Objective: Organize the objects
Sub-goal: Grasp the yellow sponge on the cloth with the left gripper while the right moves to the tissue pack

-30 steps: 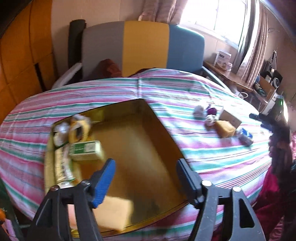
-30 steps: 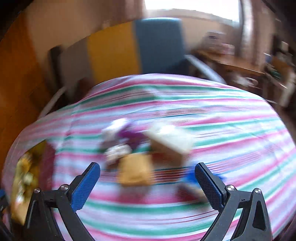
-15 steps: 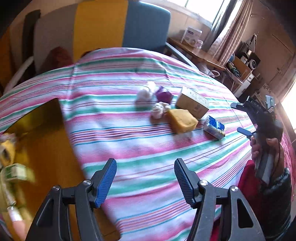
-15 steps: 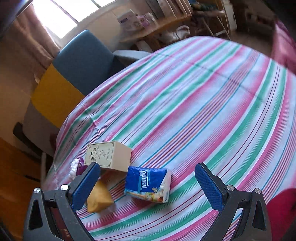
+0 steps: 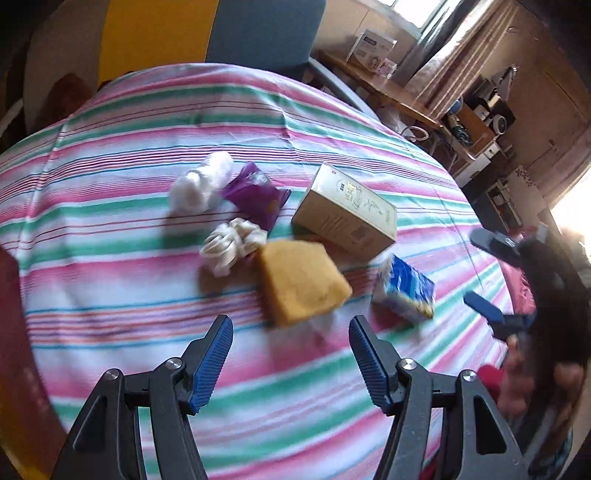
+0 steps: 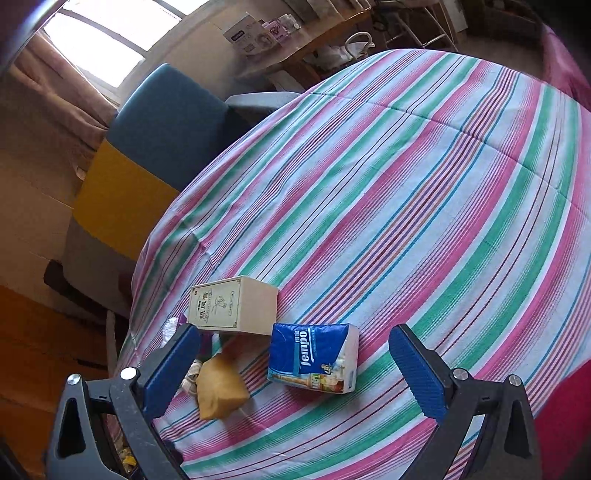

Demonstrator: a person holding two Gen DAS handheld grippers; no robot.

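Observation:
On the striped tablecloth (image 6: 406,184) lies a cluster: a yellow sponge (image 5: 301,280), a beige box (image 5: 345,212), a blue tissue pack (image 5: 404,291), a purple packet (image 5: 255,194), a white fluffy ball (image 5: 201,184) and a cream scrunchie (image 5: 232,245). My left gripper (image 5: 290,325) hovers just short of the sponge, its jaws opening with nothing between them. My right gripper (image 6: 295,332) is open above the tissue pack (image 6: 314,356), beside the box (image 6: 232,306) and the sponge (image 6: 219,387). The left wrist view shows the right gripper (image 5: 487,275) at the right, held by a hand (image 5: 517,384).
The gold tray's edge (image 5: 11,369) shows at the far left. A chair with a yellow and blue back (image 5: 221,33) stands behind the table. A cluttered desk (image 5: 406,99) and shelves line the far right wall.
The left gripper swung right, away from the gold tray, and came down toward the sponge. The right gripper rolled and settled over the tissue pack, then held still.

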